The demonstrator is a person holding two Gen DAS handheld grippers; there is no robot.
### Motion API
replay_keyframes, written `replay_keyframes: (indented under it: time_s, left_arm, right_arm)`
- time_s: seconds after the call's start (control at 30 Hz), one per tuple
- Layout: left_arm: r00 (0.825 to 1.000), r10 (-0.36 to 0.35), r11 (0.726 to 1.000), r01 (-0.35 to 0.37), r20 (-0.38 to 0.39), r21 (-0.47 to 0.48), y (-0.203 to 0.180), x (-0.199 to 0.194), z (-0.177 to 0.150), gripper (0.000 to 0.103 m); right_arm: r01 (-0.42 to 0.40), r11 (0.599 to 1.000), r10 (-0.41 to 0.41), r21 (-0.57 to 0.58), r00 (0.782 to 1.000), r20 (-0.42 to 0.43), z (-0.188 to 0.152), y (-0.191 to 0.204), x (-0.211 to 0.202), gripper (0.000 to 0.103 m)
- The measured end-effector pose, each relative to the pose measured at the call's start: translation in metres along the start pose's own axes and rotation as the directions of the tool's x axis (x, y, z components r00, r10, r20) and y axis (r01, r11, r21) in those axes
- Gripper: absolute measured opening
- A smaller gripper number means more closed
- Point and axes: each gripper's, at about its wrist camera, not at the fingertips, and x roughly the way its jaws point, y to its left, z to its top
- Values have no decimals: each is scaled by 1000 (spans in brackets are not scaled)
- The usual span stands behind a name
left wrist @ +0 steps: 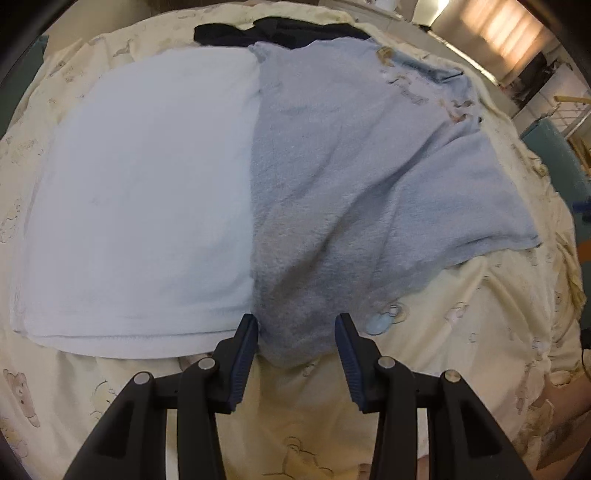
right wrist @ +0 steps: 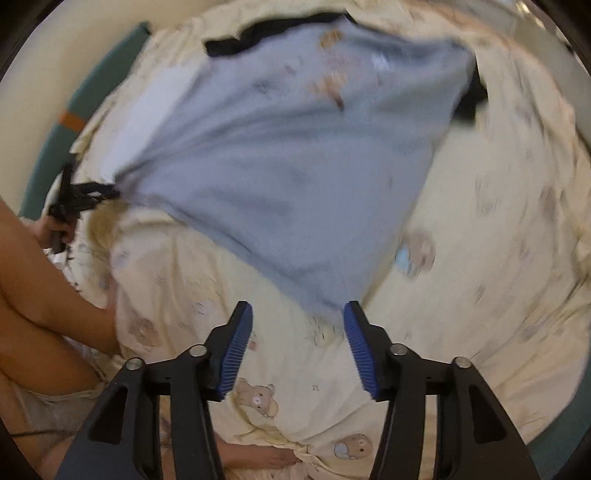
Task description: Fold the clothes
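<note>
A light blue fleecy garment point(left wrist: 362, 177) lies spread on the bed, its printed side partly showing at the far end. Its near corner lies between the fingers of my left gripper point(left wrist: 297, 325), which stands open just above it; the pads do not press on the cloth. In the right wrist view the same garment point(right wrist: 288, 166) is blurred, and its other near corner ends just ahead of my right gripper point(right wrist: 297, 314), open and empty. The left gripper point(right wrist: 107, 192) shows there at the garment's left corner.
A folded white garment point(left wrist: 140, 206) lies to the left of the blue one, and a black garment point(left wrist: 280, 31) at the far end. All rest on a cream bedcover with bear prints point(right wrist: 498, 229). A person's bare legs point(right wrist: 48, 280) are at the left.
</note>
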Motion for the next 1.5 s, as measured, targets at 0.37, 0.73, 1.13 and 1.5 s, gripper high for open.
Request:
replay_keyframes:
  time_s: [0.37,0.73,1.13,1.5]
  left_arm:
    - [999,42,998,-43,-21,-46,-11,5,15,44]
    - [976,1,1000,5,218,-28,-24,-48,81,44]
    - [997,-53,967,38,51,253,-82,-17,38,44]
    - [1000,10,1000,-10,-11,-15,-18,-11,-10,44]
  right_arm:
    - [253,965,-246,-66,965,95,-30,-15,94,47]
    - [57,991,-96,120,933,346,50,-34,-8,6]
    - [260,903,-260,-341,965,46,-9,19,87,30]
    - [200,974,-174,-108,963,207,-42,-2,74,80]
